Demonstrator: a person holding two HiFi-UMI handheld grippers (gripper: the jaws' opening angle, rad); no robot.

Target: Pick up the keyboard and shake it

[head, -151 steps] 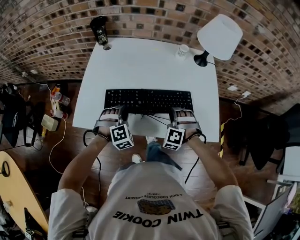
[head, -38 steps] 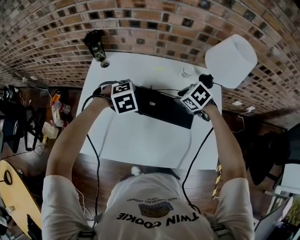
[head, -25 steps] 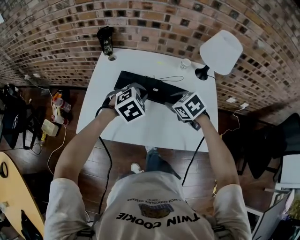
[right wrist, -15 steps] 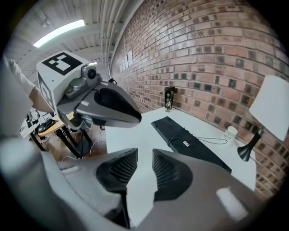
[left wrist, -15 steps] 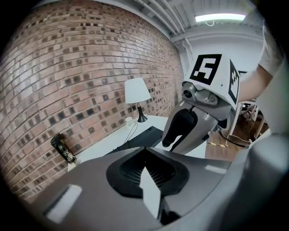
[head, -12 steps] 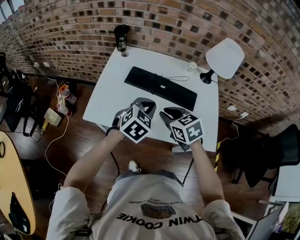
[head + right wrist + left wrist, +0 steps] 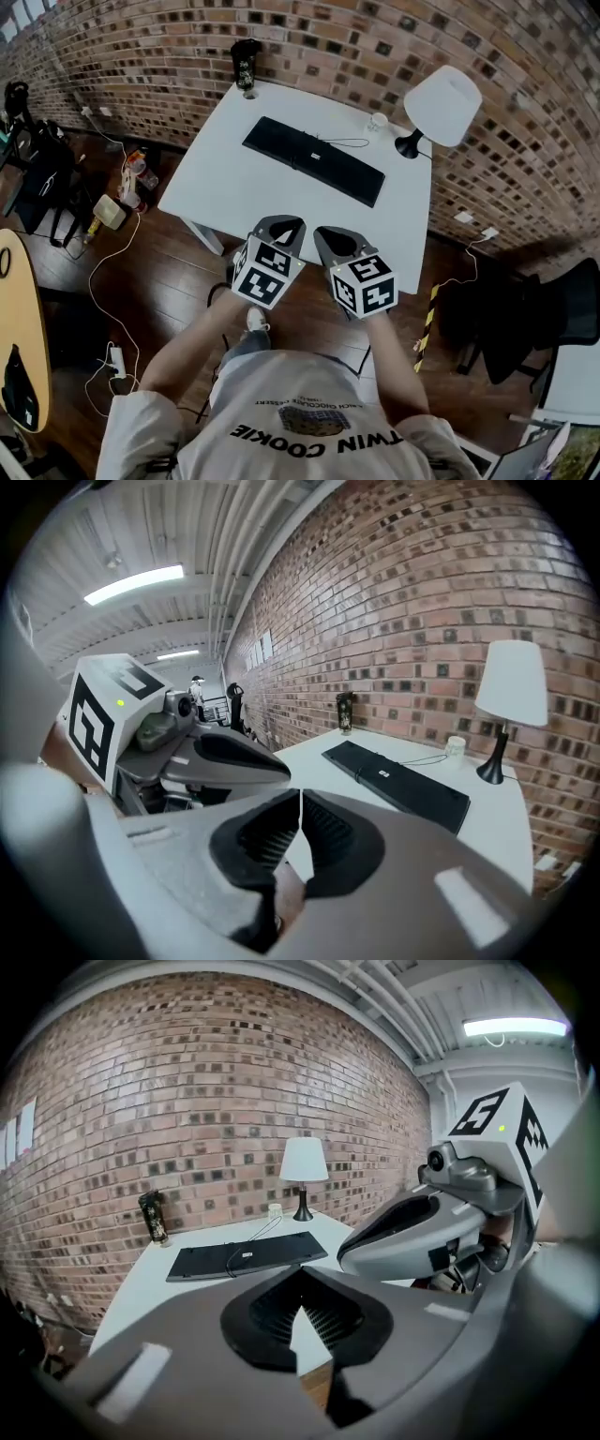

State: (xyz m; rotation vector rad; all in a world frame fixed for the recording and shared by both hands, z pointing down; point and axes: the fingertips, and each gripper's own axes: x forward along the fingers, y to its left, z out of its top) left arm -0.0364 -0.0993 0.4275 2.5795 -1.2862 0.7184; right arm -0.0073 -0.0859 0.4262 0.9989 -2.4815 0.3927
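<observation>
Since a second ago, both tools have been drawn back off the worktop (image 7: 225, 192) and are held over the floor, close to the body. The keyboard (image 7: 313, 160) has been left slantwise on the worktop, well apart from them. The left tool (image 7: 284, 226) and right tool (image 7: 335, 240) are pressed together on nothing, presumably because the shaking is judged finished. Whether the keys face up cannot be made out.

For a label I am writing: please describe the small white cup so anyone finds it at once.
Find the white table by the brick wall. At its far right corner stands a white-shaded lamp; the cup sits just left of its black base. Nothing else there is small and pale.
</observation>
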